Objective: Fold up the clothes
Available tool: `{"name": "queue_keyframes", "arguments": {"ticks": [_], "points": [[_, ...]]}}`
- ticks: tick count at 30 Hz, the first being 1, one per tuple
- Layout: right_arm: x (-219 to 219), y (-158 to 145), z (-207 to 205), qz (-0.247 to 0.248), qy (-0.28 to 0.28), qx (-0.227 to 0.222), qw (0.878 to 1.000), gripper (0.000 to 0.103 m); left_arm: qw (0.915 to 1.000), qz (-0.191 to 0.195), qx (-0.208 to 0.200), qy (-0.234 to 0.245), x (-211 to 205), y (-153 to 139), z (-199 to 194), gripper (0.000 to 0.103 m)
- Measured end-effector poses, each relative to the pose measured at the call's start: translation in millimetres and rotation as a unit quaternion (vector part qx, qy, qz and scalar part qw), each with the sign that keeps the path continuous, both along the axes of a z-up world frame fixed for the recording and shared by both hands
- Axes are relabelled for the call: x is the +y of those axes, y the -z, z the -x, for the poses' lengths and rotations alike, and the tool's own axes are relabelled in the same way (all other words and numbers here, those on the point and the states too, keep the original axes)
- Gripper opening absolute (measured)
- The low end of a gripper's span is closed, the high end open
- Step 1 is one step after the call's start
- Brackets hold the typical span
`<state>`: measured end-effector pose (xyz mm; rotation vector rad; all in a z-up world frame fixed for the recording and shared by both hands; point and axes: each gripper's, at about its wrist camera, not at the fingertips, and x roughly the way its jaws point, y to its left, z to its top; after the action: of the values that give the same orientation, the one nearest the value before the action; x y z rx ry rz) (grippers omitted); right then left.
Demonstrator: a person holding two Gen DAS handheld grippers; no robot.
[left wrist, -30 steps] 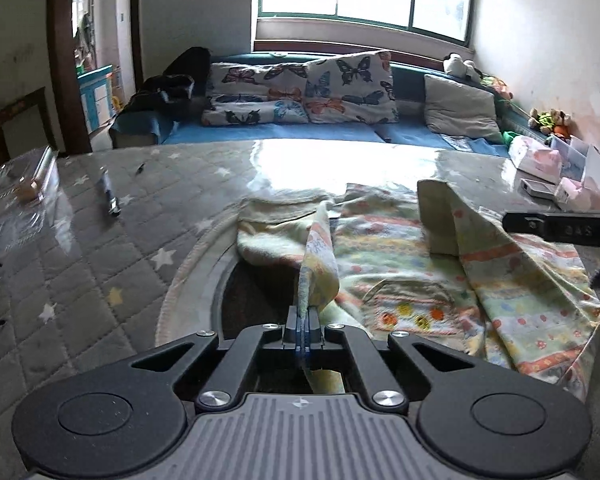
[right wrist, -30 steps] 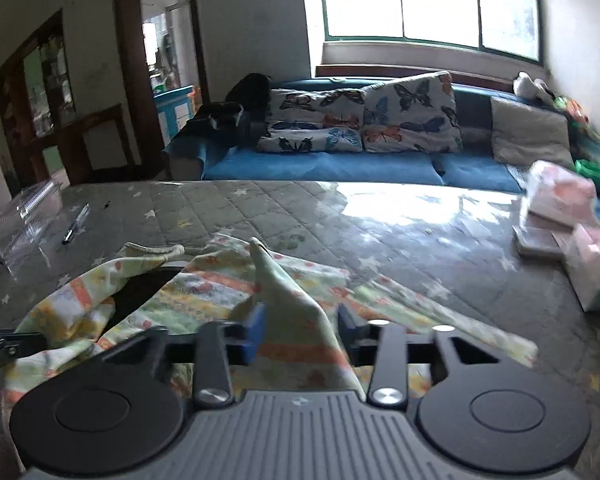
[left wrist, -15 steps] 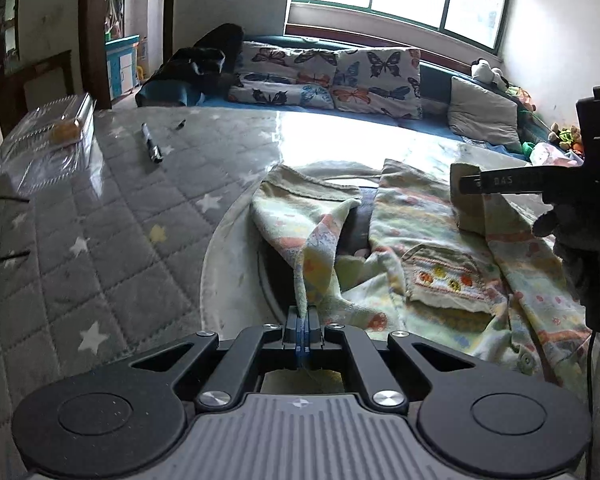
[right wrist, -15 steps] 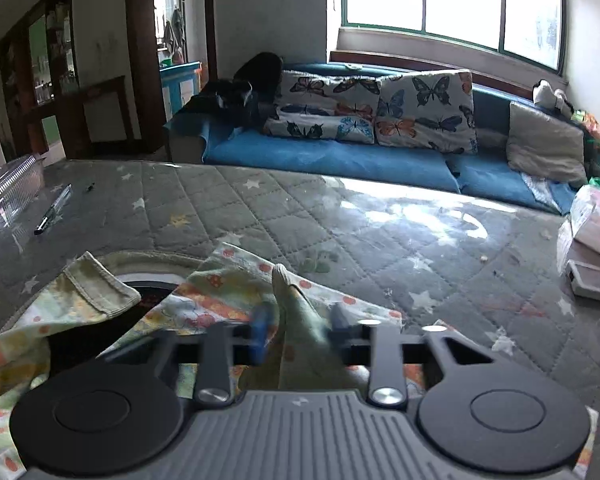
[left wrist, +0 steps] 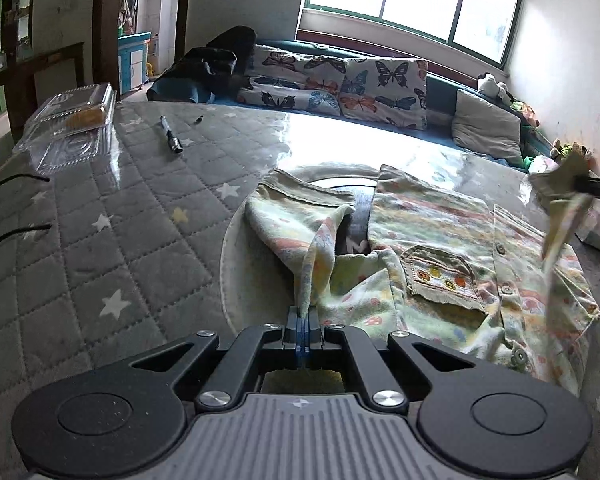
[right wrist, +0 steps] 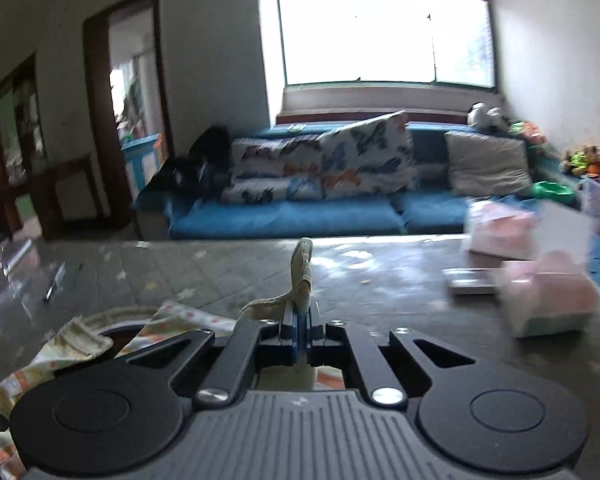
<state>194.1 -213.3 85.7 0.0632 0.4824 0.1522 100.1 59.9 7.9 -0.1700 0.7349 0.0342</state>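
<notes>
Landmark = the breast pocket (left wrist: 444, 280) w/ the small embroidered row, on the child's patterned button shirt (left wrist: 432, 236). Shirt lies front-up on the grey star-quilted tabletop (left wrist: 100, 208), partly over a round inset in the table.

Left gripper (left wrist: 302, 316): jaws together, clamped on a narrow fold of shirt fabric, left of and nearer the camera than the pocket; the pinched strip runs up and away toward the sleeve (left wrist: 296, 208) lying left of the pocket.

Right gripper (right wrist: 300, 316): jaws together on a cloth edge, a tip of it sticking up past the pads. Left view shows that corner lifted clear of the table, right of and beyond the pocket, out past the button placket (left wrist: 504, 268). Right view blurred, so can't tell which hem it is.

Key relation: the two pinches sit on opposite sides of the pocket, shirt's long axis running roughly across btw them. Left is low at the cloth, right is high. Judgement: next is prob. a stretch or a fold across the pocket; the slack bunch just left of the pocket may drag along.
</notes>
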Motion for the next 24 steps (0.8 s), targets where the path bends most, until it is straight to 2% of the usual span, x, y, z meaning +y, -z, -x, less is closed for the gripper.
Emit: {"name": "queue_keyframes", "arguments": {"ticks": [5,10,13,19,22,24], "points": [[-47.7,-13.7,49.4,0.001,0.039,-0.017,0.999,0.003,1.0,-0.004,0.002,0.0,-1.7,-2.1,17.7,0.001],[-95.0,-10.1,101.3,0.008,0.086,-0.013,0.996,0.003,1.0,-0.003,0.007,0.0,-2.1,-3.3,41.4,0.001],[-118.6,2.9,124.6,0.013,0.12,0.001,0.993,0.003,0.9999,-0.005,0.016,0.003,-3.4,0.0,55.6,0.001],[-163.8,47.5,154.3,0.004,0.194,0.065,0.979,0.005,0.9995,-0.006,0.03,0.005,-5.2,4.9,73.3,0.002],[-178.2,64.9,167.1,-0.003,0.224,0.085,0.971,0.016,0.9994,-0.007,0.032,0.008,-5.8,3.6,76.0,0.002],[-187.1,68.4,174.2,-0.003,0.242,0.083,0.967,0.017,0.9994,-0.009,0.033,0.009,-5.0,3.7,77.2,0.003]]}}
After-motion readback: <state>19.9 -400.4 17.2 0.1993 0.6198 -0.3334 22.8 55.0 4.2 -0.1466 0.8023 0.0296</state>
